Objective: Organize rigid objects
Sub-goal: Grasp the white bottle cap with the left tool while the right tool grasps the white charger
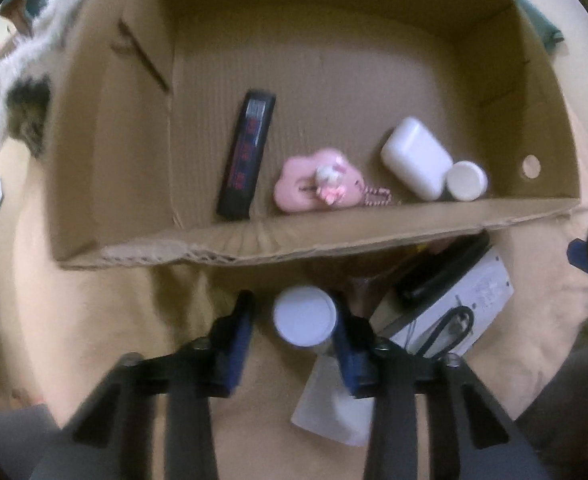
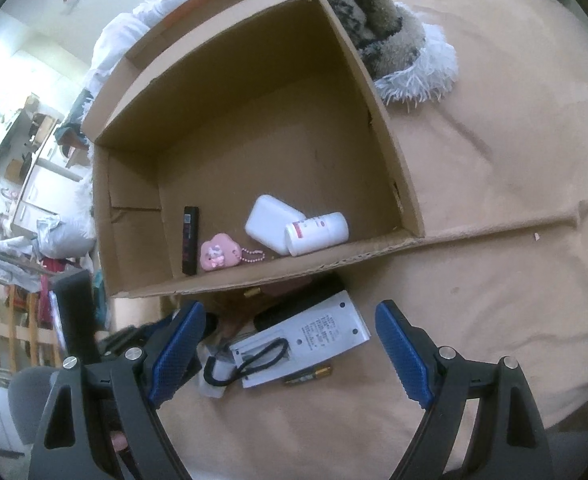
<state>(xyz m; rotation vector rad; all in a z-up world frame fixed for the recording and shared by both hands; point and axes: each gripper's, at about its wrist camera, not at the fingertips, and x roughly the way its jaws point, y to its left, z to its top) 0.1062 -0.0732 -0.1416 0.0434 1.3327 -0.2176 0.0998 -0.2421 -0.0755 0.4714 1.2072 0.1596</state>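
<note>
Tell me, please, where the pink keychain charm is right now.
The pink charm lies on the cardboard box floor by its near wall, between the black remote and the white bottle.

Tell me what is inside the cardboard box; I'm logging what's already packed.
Inside the cardboard box lie a black remote, a pink keychain charm, a white case and a white bottle. The near wall hides the floor strip just behind it.

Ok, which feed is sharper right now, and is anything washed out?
Right wrist view is sharper: the white bottle in the cardboard box shows its label, though the room at far left is overexposed. Left wrist view is soft and smeared; the white-capped jar between the left tool lacks detail.
</note>
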